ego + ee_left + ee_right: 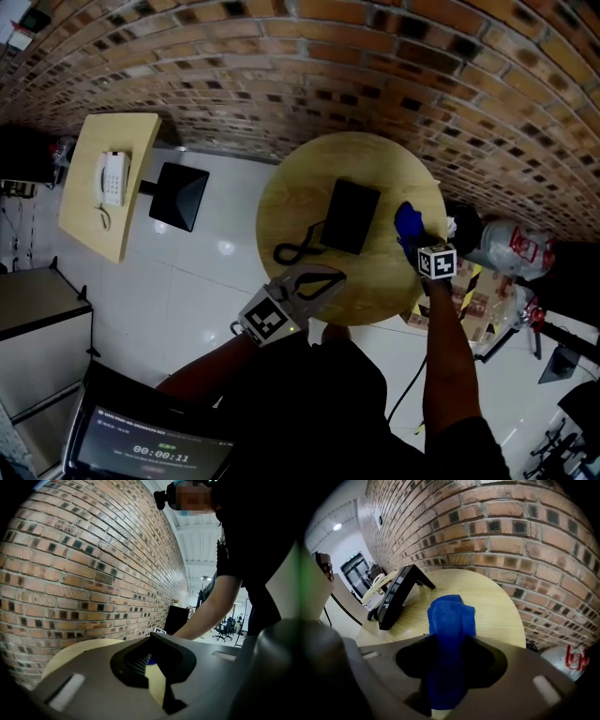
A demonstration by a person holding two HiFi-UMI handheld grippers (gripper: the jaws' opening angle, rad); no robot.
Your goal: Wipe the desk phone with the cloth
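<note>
The blue cloth [407, 223] is found on the round table [281, 187], just beside the desk phone [352, 216]. It is straddled by the spread jaws of the right gripper [415, 240] (seemingly unpinched), presumably for pickup. The left gripper [333, 278] is held closed and empty near the rim. The phone's keypad cannot be made out.

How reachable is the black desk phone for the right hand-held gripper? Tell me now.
Probably yes: the right hand-held gripper, with the blue cloth between its jaws, is over the round table just beside the black desk phone, and only bare tabletop lies between them.
</note>
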